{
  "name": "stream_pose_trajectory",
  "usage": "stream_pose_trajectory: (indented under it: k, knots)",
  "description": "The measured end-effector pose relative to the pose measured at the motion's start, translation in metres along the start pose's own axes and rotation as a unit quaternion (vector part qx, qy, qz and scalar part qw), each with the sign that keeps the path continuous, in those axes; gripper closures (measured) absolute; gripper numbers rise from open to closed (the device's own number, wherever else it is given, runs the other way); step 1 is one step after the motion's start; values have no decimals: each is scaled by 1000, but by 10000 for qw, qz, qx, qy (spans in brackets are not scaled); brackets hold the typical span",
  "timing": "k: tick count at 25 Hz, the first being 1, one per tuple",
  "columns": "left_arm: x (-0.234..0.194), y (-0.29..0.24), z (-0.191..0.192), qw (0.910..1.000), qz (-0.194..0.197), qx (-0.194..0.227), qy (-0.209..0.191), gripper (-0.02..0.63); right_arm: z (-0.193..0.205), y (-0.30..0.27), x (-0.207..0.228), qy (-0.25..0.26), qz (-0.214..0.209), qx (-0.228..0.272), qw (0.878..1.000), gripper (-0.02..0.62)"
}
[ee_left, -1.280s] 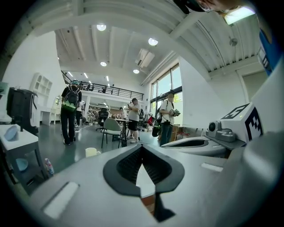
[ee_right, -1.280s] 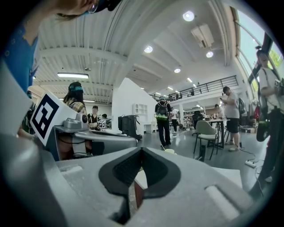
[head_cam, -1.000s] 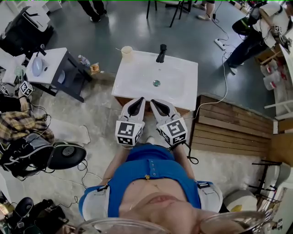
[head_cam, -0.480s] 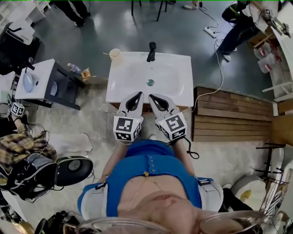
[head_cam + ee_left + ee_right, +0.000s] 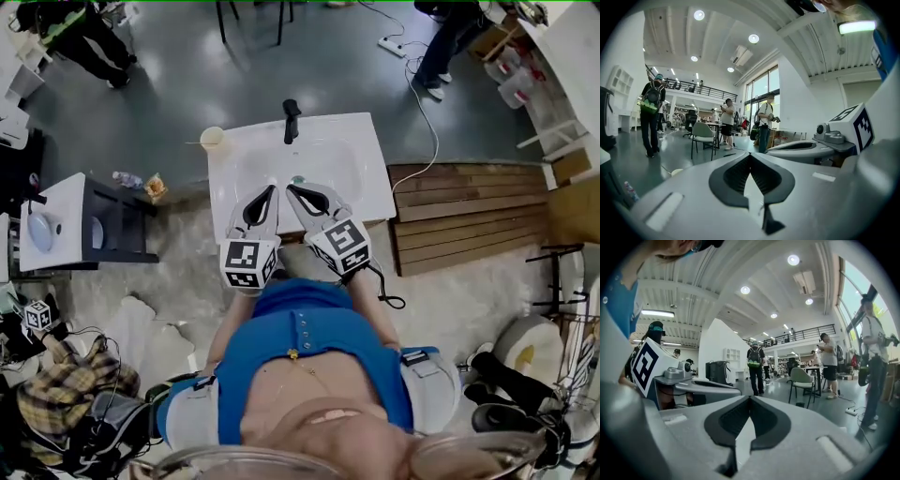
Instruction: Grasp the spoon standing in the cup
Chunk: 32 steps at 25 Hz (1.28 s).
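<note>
A white washbasin (image 5: 370, 187) serves as the worktop. The cream cup (image 5: 213, 139) is set on the washbasin's far left corner. The spoon (image 5: 195, 142) is stood in that cup, its thin handle leaned out leftward past the rim. A black tap (image 5: 292, 120) is mounted at the middle of the washbasin's far edge. The left gripper (image 5: 273, 187) and the right gripper (image 5: 289, 188) are held side by side above the washbasin's near half, their tips angled toward each other and well apart from the cup. In both gripper views the jaws are seen clenched, tips pressed together, with nothing caught between them. Wooden boards (image 5: 469, 216) are laid just right of the washbasin.
</note>
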<state>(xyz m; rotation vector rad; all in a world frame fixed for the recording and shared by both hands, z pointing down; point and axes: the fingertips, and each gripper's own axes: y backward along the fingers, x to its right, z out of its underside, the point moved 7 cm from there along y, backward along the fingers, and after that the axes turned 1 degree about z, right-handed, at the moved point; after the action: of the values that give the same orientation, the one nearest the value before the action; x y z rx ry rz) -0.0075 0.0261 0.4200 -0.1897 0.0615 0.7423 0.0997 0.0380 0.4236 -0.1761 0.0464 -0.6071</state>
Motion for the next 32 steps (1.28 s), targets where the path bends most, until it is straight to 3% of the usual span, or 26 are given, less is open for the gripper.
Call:
stream_pose_trajectory:
  k: [9, 13, 16, 24, 32]
  knots:
    - [-51, -14, -14, 9998, 89, 121, -120, 606, -5, -47, 14, -208, 171, 105, 9996, 592]
    - [-68, -19, -20, 9996, 71, 171, -205, 606, -8, -67, 18, -298, 113, 180, 9993, 592]
    - [-76, -30, -23, 9999, 20, 141, -52, 606, -13, -80, 24, -193, -9, 121, 9997, 592]
    - [-72, -50, -33, 9989, -469, 26, -31, 606, -30, -92, 53, 77, -522, 52, 9986, 592]
    - [-59, -70, -40, 9932, -1143, 218, -43, 606, -32, -97, 88, 214, -1113, 103, 9935, 592]
